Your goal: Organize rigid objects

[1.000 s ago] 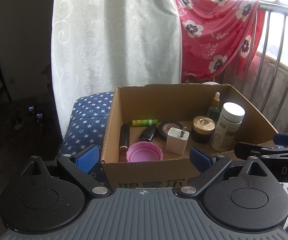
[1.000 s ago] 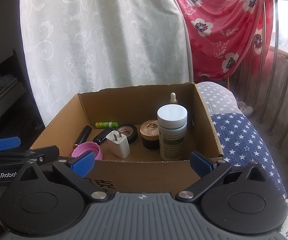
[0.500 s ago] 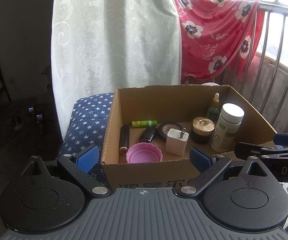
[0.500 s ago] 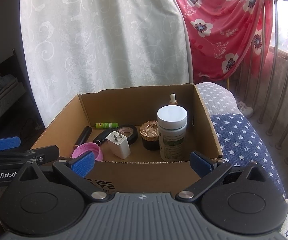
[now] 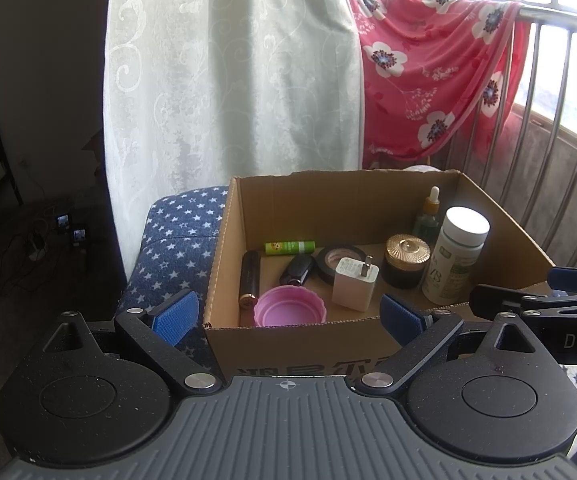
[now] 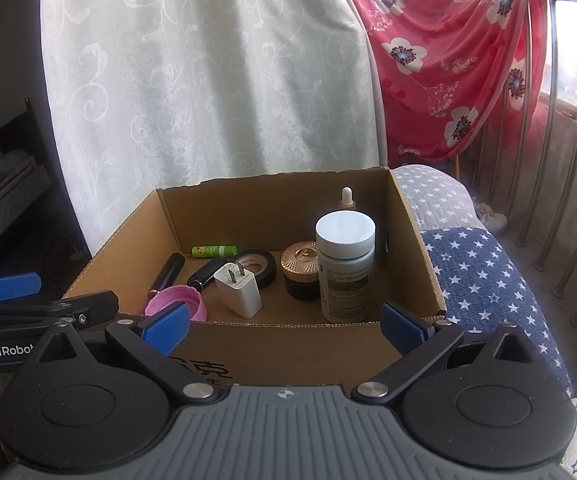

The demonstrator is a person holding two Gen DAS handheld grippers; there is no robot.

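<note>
Sitting in the open cardboard box (image 5: 428, 344) are a white pill bottle (image 5: 454, 262), a gold-lidded jar (image 5: 406, 260), a white charger plug (image 5: 354, 284), a roll of black tape (image 6: 264, 264), a pink lid (image 5: 290, 306) and a green tube (image 5: 290, 246). Just before its near wall, the left gripper (image 5: 288, 314) and right gripper (image 6: 284, 326) hover with fingers spread wide, holding nothing. Star-patterned blue fabric (image 6: 484, 276) lies beneath the box.

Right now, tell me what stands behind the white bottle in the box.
Behind the white bottle stands a dropper bottle; from the right wrist only its dropper cap shows, its body covered.
</note>
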